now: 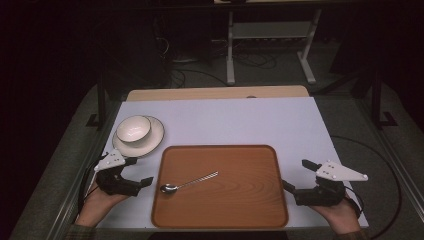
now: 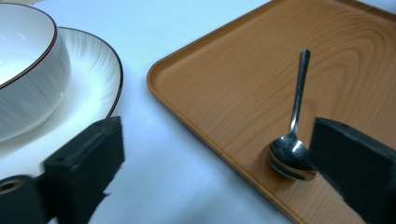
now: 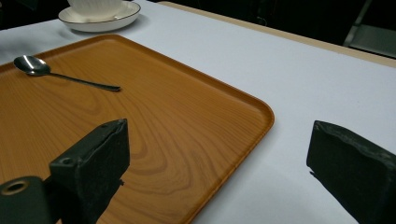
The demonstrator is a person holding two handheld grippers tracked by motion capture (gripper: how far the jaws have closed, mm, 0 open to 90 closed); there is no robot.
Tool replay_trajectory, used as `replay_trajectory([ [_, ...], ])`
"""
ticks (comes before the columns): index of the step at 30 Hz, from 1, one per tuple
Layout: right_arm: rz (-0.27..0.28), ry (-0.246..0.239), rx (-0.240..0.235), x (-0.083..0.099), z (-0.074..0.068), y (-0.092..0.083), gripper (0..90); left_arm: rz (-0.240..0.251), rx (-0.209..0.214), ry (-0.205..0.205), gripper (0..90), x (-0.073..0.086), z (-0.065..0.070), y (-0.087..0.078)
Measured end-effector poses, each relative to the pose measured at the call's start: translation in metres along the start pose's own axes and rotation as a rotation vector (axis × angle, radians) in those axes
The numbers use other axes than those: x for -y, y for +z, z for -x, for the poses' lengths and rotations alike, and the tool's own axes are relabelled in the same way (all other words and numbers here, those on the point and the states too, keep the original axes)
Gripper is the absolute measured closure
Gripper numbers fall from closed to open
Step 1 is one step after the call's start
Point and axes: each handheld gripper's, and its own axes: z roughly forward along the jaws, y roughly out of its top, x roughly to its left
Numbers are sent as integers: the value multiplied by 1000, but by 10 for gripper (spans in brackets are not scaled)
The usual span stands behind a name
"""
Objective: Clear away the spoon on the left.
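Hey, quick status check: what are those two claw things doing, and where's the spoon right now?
Left gripper open, empty, beside the tray's left edge. Right gripper open, empty, at its right edge. Spoon flat on the tray, untouched. Nothing blocking it.

A white sheet [image 1: 240,122] covers the table, with a strip of bare wood [image 1: 215,93] along its far edge. Beyond stand the grey legs of a frame [image 1: 230,55] and loose cables [image 1: 250,60] on the floor.

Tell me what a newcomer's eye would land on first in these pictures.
The wooden tray at the table's near middle, with a lone metal spoon lying on its left part. Next, the white bowl on a plate at the far left, and an open hand-held gripper at each side of the tray.
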Motion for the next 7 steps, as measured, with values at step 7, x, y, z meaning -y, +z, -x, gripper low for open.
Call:
replay_trajectory([
  [7, 4, 1, 0, 0, 0, -1, 52, -4, 1, 2, 29, 0, -1, 2],
])
